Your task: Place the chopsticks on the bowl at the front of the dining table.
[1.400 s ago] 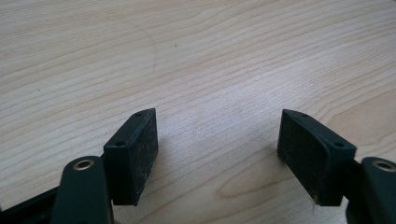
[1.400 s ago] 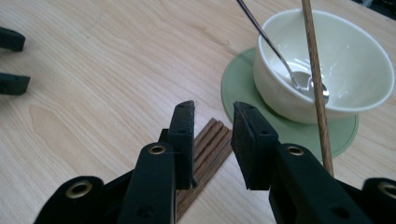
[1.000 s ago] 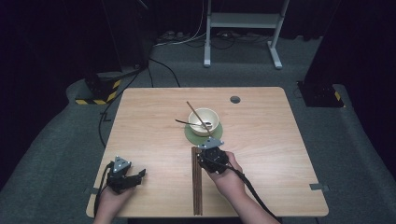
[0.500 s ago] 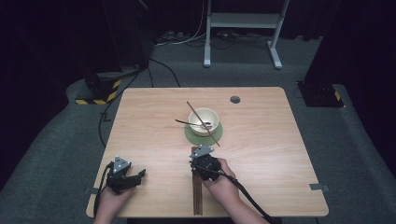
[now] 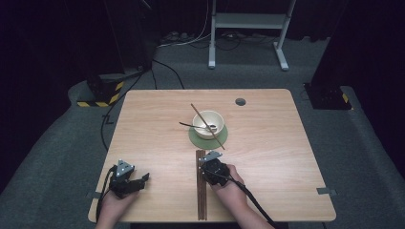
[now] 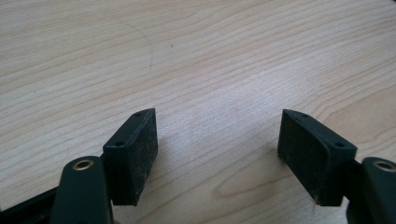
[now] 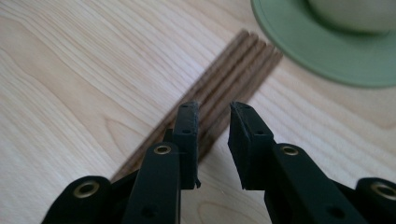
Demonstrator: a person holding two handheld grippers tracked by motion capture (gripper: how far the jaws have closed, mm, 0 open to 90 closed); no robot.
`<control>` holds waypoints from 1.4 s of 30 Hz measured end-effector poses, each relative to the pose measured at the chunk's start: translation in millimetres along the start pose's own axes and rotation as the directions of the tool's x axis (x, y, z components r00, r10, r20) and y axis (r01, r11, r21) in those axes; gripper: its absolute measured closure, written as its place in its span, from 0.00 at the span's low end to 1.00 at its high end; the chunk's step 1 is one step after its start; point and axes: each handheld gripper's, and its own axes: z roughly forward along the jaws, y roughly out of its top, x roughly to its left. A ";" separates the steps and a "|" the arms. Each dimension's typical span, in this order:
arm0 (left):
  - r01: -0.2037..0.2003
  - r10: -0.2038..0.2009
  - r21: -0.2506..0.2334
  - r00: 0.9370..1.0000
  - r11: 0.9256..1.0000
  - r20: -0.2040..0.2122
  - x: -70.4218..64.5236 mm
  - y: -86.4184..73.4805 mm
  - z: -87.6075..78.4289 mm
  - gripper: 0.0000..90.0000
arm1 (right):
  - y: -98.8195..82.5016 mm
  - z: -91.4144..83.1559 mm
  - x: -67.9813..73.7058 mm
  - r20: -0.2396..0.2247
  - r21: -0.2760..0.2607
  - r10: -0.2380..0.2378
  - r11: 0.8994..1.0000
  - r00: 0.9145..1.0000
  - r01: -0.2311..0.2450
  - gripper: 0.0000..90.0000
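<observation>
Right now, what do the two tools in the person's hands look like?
Both are black. The left tool and the right tool each carry a small grey three-cornered plate on top, and a black cable trails back from each. Up close, every jaw is a flat black block with tiny screw holes, fixed to a black arm with a brass-coloured ring. No sleeves show on the forearms.

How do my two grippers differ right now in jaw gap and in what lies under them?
The left gripper has its jaws spread wide; the right gripper shows only a narrow gap. The left one sits over bare table near the front left edge; the right one hangs over the row of brown chopsticks lying just short of the green saucer. Neither holds anything between its jaws.
</observation>
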 end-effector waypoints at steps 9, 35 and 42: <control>0.002 -0.002 -0.001 1.000 1.000 0.001 -0.3 -0.1 0.0 0.32 | -8.4 -1.4 -7.3 -0.026 -0.009 0.072 0.997 0.997 -0.072 0.80; 0.006 -0.006 0.000 1.000 1.000 0.006 0.2 0.3 -0.1 0.32 | -9.9 3.1 -5.1 -0.054 -0.022 0.094 0.995 0.994 -0.096 0.80; 0.007 -0.007 -0.001 1.000 1.000 0.006 0.1 0.3 0.0 0.32 | -10.5 2.7 -8.0 -0.031 -0.017 0.078 0.997 0.996 -0.078 0.82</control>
